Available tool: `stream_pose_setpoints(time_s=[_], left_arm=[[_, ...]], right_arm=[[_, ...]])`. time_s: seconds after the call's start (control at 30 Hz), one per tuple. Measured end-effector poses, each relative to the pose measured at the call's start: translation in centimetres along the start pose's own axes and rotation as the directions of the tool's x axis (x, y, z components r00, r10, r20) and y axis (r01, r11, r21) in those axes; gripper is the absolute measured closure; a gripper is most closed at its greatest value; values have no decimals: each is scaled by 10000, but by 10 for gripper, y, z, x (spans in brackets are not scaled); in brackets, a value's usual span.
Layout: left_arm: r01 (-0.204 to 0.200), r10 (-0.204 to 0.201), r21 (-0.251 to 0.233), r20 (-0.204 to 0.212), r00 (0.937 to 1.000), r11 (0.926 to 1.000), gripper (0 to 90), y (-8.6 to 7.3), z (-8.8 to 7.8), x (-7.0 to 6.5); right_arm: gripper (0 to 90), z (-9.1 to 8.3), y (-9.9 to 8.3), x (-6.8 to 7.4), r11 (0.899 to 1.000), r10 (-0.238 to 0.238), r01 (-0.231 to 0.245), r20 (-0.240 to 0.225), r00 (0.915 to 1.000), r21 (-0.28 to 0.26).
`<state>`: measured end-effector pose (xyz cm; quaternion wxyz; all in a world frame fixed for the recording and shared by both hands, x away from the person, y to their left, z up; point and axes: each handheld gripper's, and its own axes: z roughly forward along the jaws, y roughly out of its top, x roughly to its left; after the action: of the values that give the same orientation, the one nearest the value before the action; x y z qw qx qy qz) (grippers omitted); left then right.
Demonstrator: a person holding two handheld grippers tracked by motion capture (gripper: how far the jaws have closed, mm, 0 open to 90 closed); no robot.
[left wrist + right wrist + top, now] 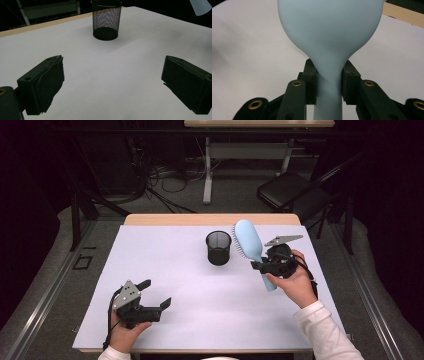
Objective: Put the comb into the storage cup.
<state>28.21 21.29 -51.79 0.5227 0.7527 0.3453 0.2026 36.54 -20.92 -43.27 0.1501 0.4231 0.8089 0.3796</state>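
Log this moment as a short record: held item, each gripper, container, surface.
held item: light blue hairbrush, clamped at its neck, head raised, bristles toward the cup
right gripper: shut on the hairbrush
left gripper: open, nothing between its jaws, low over the table
container: black mesh pen cup, upright, beside the brush head
surface: white table

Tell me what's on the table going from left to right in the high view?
Left gripper → black mesh cup → light blue hairbrush → right gripper, its jaws shut on the brush's handle.
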Motion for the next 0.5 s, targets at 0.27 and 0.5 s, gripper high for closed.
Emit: stream_pose_setpoints(time_s=[0.27,0.5], left_arm=[[83,-83,-250,-20,10000,9997,47,-2,-1,1],[37,-36,-253,15,10000,9997,47,-1,1,0]], right_arm=[[694,3,6,8,9987,-100,89,-211,9997,-497],[694,4,14,19,9946,-464,402,-633,9969,-953]])
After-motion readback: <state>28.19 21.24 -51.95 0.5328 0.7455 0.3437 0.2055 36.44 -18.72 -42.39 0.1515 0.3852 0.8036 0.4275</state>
